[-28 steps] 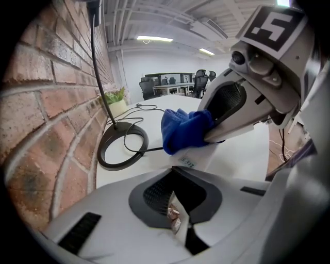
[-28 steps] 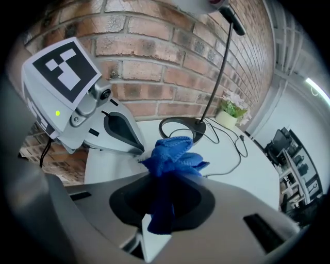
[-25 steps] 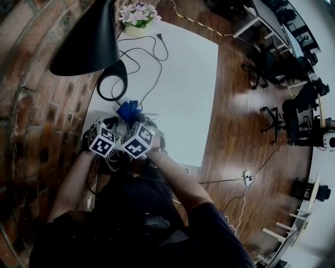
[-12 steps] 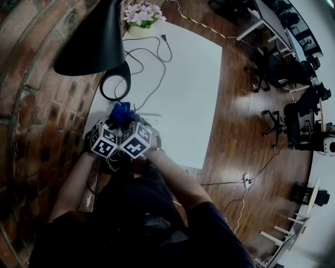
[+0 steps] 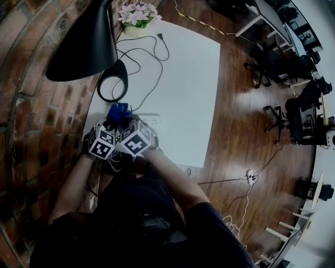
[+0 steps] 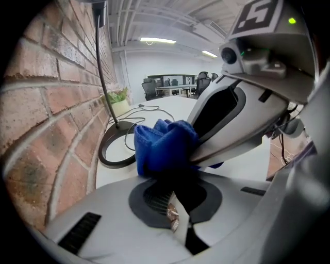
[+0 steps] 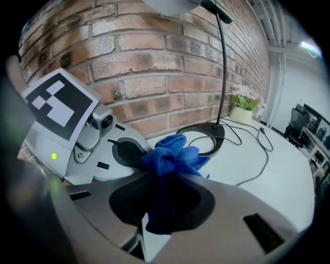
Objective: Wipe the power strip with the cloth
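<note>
Two-handed, held the grippers close side by side over the near left part of the white worktop (image 5: 183,78), next to the brick wall (image 5: 31,104). Gripped the blue cloth (image 7: 172,157) in the jaws of the right gripper (image 7: 160,191), bunched, one tuft standing above the jaws and another part lying between them. Had the jaws of the left gripper (image 6: 172,206) closed together; saw a thin pale thing at their meeting line, but could not tell what. Pointed both grippers downward, tips almost meeting, with the cloth just in front of the left gripper. Found the white power strip (image 5: 149,121) flat on the worktop, just beyond the right gripper in the head view, its near end hidden under the cloth and the grippers; could not tell whether the cloth touched it. Noted further back a black ring-shaped lamp base (image 5: 112,81), a black lamp shade (image 5: 84,42) above it, and a pot of pale flowers (image 5: 137,15) at the far edge.
</note>
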{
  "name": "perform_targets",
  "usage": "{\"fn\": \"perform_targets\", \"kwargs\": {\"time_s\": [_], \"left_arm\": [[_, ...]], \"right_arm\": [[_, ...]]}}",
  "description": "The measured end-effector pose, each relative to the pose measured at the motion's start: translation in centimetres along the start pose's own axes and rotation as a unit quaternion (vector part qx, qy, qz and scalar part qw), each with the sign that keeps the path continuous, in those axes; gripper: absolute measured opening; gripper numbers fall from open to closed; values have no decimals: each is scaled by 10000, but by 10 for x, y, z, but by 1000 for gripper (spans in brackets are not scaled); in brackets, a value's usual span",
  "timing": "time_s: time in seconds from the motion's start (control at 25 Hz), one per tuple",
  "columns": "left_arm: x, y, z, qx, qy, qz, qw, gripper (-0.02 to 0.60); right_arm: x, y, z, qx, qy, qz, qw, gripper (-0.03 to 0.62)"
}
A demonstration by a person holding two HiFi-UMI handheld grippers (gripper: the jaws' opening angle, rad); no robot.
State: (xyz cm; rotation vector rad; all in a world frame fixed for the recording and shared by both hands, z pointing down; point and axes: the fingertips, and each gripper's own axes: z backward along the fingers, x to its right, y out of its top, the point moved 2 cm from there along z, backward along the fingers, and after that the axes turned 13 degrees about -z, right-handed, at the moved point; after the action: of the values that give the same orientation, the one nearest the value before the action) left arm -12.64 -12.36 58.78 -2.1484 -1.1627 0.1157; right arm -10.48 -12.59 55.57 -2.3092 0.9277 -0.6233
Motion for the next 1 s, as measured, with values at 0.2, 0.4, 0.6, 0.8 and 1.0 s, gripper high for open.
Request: {"fn": "perform_targets", "kwargs": {"time_s": [0.2,0.4,0.6,0.8,1.0], "left_arm": [[1,-1,-2,-76,-67,3,9999,6],[1,1,-1,-98,-18,-13,9999,6],[1,1,-2,-141,90,-5,9999,6],[2,2,-2,-191,173,73,9996,6],[1,0,0,-295,283,70,9991,6]], "right_arm": [[5,-2,1,112,-12,-125,9999,76],[17,-7,7,149,92,-432,9989,78],[25,-15,11,194,87,-556,9982,80],[36,-22,17,135,121,-708,9973,81],[64,-33,35,192,-144,-818,9964,81]]}}
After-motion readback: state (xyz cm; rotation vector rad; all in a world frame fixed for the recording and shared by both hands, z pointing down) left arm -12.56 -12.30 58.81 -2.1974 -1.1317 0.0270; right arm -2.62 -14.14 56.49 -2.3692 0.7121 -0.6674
